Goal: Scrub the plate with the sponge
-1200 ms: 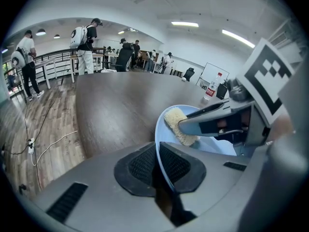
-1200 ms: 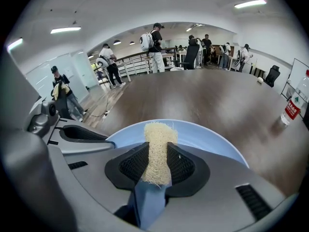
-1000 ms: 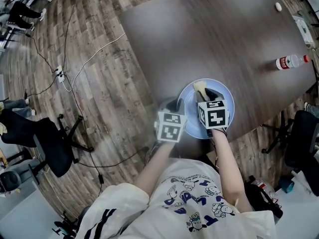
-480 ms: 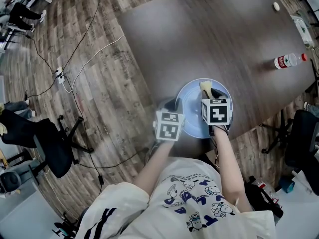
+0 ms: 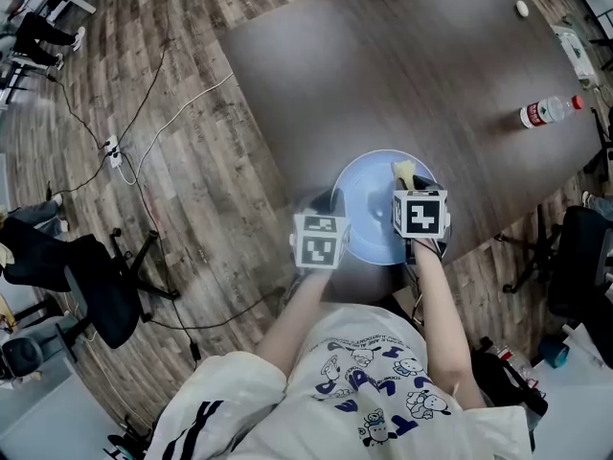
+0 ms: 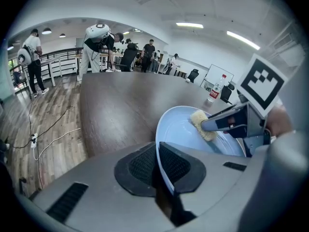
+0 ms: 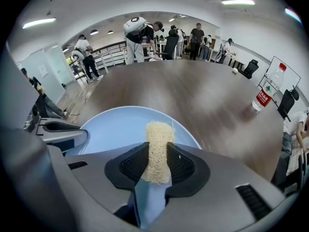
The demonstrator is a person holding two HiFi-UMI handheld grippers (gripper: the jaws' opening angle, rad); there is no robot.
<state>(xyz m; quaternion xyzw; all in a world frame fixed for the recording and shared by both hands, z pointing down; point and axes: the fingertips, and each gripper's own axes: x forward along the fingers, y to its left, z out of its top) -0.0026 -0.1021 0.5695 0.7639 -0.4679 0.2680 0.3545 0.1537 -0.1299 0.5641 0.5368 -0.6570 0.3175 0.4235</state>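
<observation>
A pale blue plate (image 5: 369,220) lies on the dark table near its front edge. My left gripper (image 6: 157,166) is shut on the plate's left rim (image 6: 161,144), which runs edge-on between the pads. My right gripper (image 7: 157,166) is shut on a pale yellow fibrous sponge (image 7: 157,149), whose tip rests on the plate (image 7: 116,129). In the left gripper view the sponge (image 6: 203,123) presses on the far right part of the plate's inside. In the head view the sponge (image 5: 406,172) shows just beyond the right marker cube (image 5: 420,214).
A plastic water bottle (image 5: 546,111) lies at the table's right side, and a small white object (image 5: 521,9) sits at the far corner. Office chairs (image 5: 86,276) and cables (image 5: 172,113) are on the wooden floor to the left. Several people stand beyond the table (image 7: 140,37).
The plate and both grippers have shifted slightly toward the left and nearer in the head view. The sponge has slid a little to the right across the plate.
</observation>
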